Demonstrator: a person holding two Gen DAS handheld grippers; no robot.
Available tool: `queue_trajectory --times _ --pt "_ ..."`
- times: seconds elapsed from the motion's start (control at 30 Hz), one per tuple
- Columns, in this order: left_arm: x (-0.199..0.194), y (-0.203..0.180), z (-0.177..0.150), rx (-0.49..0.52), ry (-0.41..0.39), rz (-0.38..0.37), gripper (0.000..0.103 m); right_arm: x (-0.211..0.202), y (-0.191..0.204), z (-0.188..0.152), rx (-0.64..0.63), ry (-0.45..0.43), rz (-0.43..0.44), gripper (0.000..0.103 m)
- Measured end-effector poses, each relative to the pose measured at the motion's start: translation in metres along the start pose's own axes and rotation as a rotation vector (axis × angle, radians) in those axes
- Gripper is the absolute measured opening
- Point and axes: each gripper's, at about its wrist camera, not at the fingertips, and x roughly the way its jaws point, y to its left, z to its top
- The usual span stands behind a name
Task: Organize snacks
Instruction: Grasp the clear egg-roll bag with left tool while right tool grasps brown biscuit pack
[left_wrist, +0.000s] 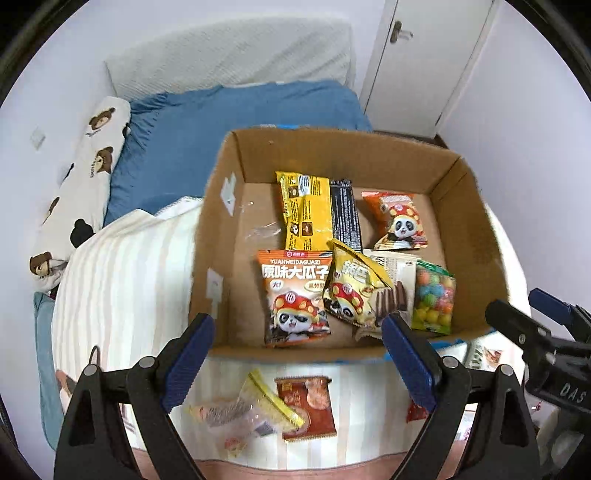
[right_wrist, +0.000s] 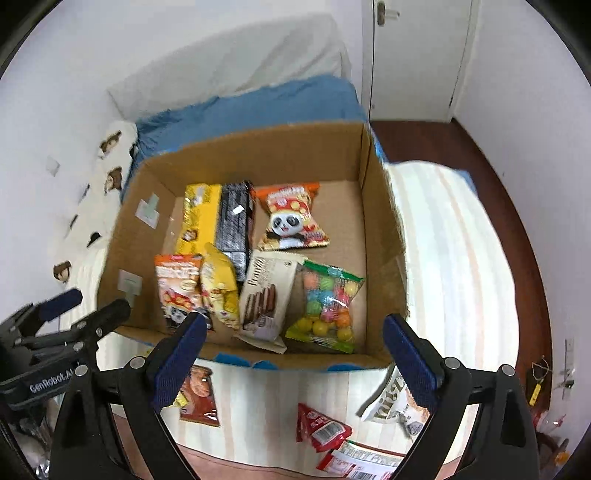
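The left gripper (left_wrist: 299, 354) stood wide open and empty above the near rim of the cardboard box (left_wrist: 476, 206), its blue pads (left_wrist: 188, 354) spread apart. The right gripper (right_wrist: 291, 354) was likewise spread open with nothing between its pads, hovering at the same near edge, further right.

Directly below and nearer than the left gripper lay the loose snacks still outside the box: a brown cracker packet (left_wrist: 308, 408) with its long axis running near to far, and just left of it a clear bag with a yellow strip (left_wrist: 251, 410). Under the right gripper lay a red packet (right_wrist: 323, 426), and to its right a white bag (right_wrist: 395, 406), partly hidden behind the right pad. Judging by position, the left gripper was nearer the brown packet and the right nearer the red and white ones; either would have to drop down and back toward the near side.

Inside the box sat packets already placed, among them an orange panda bag (left_wrist: 295, 295) and a bag of coloured candy balls (left_wrist: 434, 295).

Everything rested on a striped cream bedspread (left_wrist: 129, 277), with a blue pillow (left_wrist: 229, 125) beyond and a white door (left_wrist: 424, 55) at the far right.
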Motion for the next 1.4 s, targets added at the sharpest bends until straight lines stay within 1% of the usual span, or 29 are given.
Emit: queue_trajectory --times 0.1,0.2,0.23,0.27,0.33,0.43,0.5,0.53,0.57,0.6,0.67,0.77,0.83,0.87,0.93,0.97,1.0,1.03,1.07,1.1,1.13,1.17,1.23,1.27,1.3,1.4 --pt "-0.025 0.0 -0.013 0.012 -0.057 0.0 0.093 -0.024 0.006 -0.007 0.0 -0.047 0.026 0.098" --pt "-0.053 0.003 -0.024 0.014 -0.103 -0.007 0.093 -0.04 0.013 -0.014 0.006 -0.074 0.058 0.098" --pt "-0.056 0.004 -0.027 0.012 -0.115 -0.009 0.093 -0.044 0.016 -0.017 0.008 -0.077 0.071 0.098" --pt "-0.065 0.006 -0.031 0.013 -0.134 -0.001 0.093 -0.047 0.018 -0.02 0.01 -0.078 0.081 0.098" --pt "-0.072 0.009 -0.039 0.013 -0.148 0.009 0.093 -0.047 0.022 -0.029 0.015 -0.063 0.108 0.098" --pt "-0.071 0.024 -0.062 0.016 -0.15 0.041 0.093 -0.035 0.025 -0.05 0.033 -0.008 0.156 0.098" --pt "-0.059 0.035 -0.083 0.037 -0.12 0.099 0.093 -0.019 0.027 -0.068 0.042 0.04 0.172 0.098" --pt "-0.049 0.04 -0.093 0.053 -0.087 0.121 0.093 -0.007 0.028 -0.078 0.055 0.075 0.184 0.098" --pt "-0.032 0.047 -0.105 0.07 -0.035 0.14 0.093 0.006 0.028 -0.089 0.071 0.115 0.2 0.098" --pt "-0.022 0.051 -0.111 0.079 -0.003 0.147 0.093 0.019 0.029 -0.099 0.088 0.151 0.218 0.098" --pt "0.008 0.057 -0.124 0.112 0.089 0.151 0.093 0.04 0.033 -0.113 0.099 0.196 0.231 0.098" --pt "0.047 0.052 -0.129 0.207 0.168 0.188 0.093 0.068 0.041 -0.13 0.099 0.248 0.232 0.098" --pt "0.067 0.043 -0.127 0.286 0.185 0.219 0.093 0.08 0.044 -0.136 0.086 0.27 0.192 0.098" --pt "0.079 0.035 -0.124 0.347 0.186 0.236 0.093 0.085 0.044 -0.139 0.083 0.273 0.18 0.098" --pt "0.095 0.024 -0.121 0.421 0.188 0.252 0.093 0.092 0.042 -0.144 0.079 0.282 0.158 0.095" --pt "0.105 0.018 -0.119 0.457 0.202 0.239 0.093 0.095 0.041 -0.146 0.08 0.289 0.151 0.089" --pt "0.108 0.017 -0.118 0.463 0.209 0.231 0.089 0.098 0.04 -0.147 0.086 0.293 0.153 0.079" --pt "0.115 0.017 -0.117 0.457 0.219 0.215 0.083 0.1 0.038 -0.148 0.091 0.299 0.16 0.075" --pt "0.123 0.021 -0.115 0.426 0.248 0.188 0.062 0.103 0.037 -0.149 0.092 0.304 0.165 0.071" --pt "0.128 0.027 -0.114 0.375 0.28 0.163 0.052 0.104 0.036 -0.149 0.092 0.303 0.168 0.071" --pt "0.129 0.035 -0.113 0.322 0.3 0.139 0.052 0.105 0.036 -0.149 0.091 0.301 0.174 0.07" --pt "0.131 0.048 -0.111 0.222 0.323 0.093 0.052 0.106 0.037 -0.149 0.087 0.3 0.182 0.07" --pt "0.131 0.071 -0.112 0.069 0.355 0.039 0.052 0.112 0.043 -0.146 0.084 0.309 0.212 0.071" --pt "0.13 0.079 -0.113 0.014 0.36 0.017 0.052 0.116 0.048 -0.144 0.087 0.309 0.226 0.071" --pt "0.129 0.09 -0.117 -0.051 0.368 0.005 0.052 0.12 0.053 -0.142 0.082 0.31 0.228 0.071" --pt "0.129 0.111 -0.126 -0.168 0.382 0.004 0.052 0.142 0.077 -0.133 0.057 0.326 0.219 0.071"
